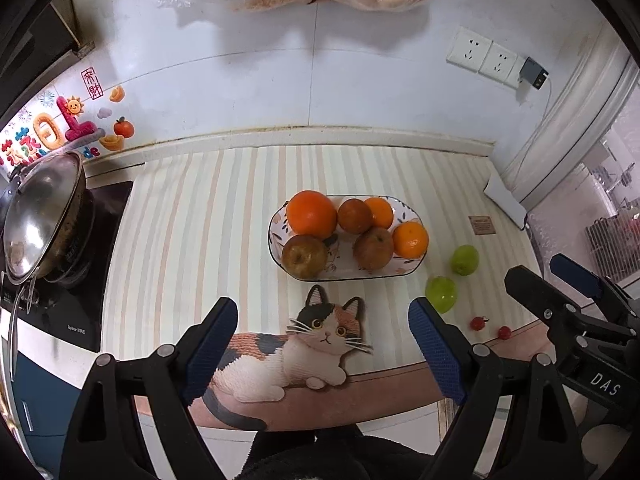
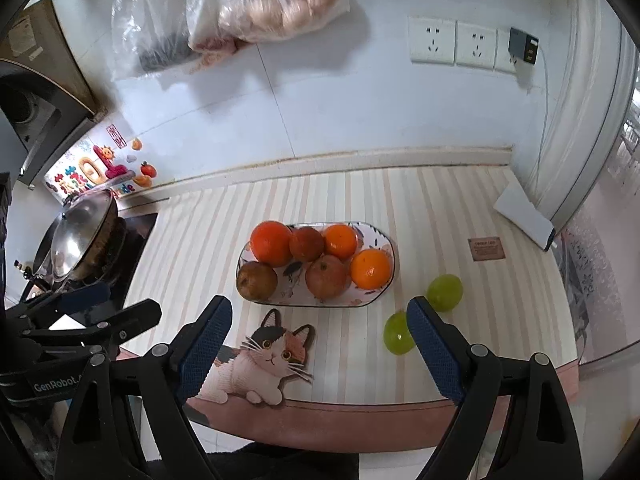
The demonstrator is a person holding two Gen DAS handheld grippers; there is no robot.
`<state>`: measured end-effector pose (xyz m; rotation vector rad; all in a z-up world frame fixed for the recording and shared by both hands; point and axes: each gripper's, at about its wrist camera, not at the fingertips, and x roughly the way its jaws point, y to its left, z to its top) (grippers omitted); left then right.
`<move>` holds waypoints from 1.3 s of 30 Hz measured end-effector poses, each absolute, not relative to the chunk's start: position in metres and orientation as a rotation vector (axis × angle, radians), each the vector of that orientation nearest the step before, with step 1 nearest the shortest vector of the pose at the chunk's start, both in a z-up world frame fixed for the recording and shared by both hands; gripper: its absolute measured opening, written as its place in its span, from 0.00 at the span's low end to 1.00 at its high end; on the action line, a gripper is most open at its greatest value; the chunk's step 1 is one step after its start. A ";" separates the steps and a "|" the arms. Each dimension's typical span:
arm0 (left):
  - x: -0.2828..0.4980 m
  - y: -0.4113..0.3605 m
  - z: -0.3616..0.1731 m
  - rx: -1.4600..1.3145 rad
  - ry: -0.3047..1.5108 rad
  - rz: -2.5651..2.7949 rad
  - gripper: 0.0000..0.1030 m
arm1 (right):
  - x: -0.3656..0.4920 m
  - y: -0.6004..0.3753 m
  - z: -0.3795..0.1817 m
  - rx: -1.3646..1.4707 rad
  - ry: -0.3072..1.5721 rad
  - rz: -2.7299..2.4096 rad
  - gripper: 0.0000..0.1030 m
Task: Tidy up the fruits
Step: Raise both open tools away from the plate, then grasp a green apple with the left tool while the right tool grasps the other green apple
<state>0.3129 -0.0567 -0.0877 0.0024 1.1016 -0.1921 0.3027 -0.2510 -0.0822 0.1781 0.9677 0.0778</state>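
Note:
An oval patterned dish [image 1: 276, 224] [image 2: 386, 240] on the striped mat holds several oranges [image 1: 312, 214] [image 2: 370, 269] and brownish apples [image 1: 304, 257] [image 2: 326, 275]. Two green fruits [image 1: 441, 294] [image 1: 465, 259] lie right of the dish; they also show in the right wrist view [image 2: 396, 334] [image 2: 445, 292]. Two small red fruits [image 1: 478, 323] [image 1: 504, 332] lie near the front edge. My left gripper [image 1: 323, 344] is open and empty, above the cat mat. My right gripper [image 2: 320, 344] is open and empty, its right finger [image 2: 434, 350] overlapping the nearer green fruit.
A cat-shaped mat [image 1: 288, 354] [image 2: 260, 364] lies at the counter's front edge. A lidded wok [image 1: 40, 216] [image 2: 80, 236] sits on the stove at left. Bags [image 2: 260, 4] hang on the wall. A white box [image 2: 524, 212] and sockets [image 2: 452, 42] are at right.

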 end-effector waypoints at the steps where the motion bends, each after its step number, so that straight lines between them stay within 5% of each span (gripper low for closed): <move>1: 0.311 -0.056 -0.086 0.000 1.097 -0.190 0.85 | 0.301 -0.251 -0.079 0.178 0.961 0.080 0.89; 18: 0.326 -0.098 -0.133 0.048 1.184 -0.202 0.85 | 0.298 -0.336 -0.138 0.429 1.053 -0.054 0.89; 38: 0.407 -0.284 -0.320 0.142 1.582 -0.457 0.85 | 0.361 -0.488 -0.310 0.803 1.235 -0.134 0.77; 39: 0.408 -0.286 -0.324 0.136 1.581 -0.450 0.77 | 0.367 -0.489 -0.314 0.809 1.244 -0.130 0.77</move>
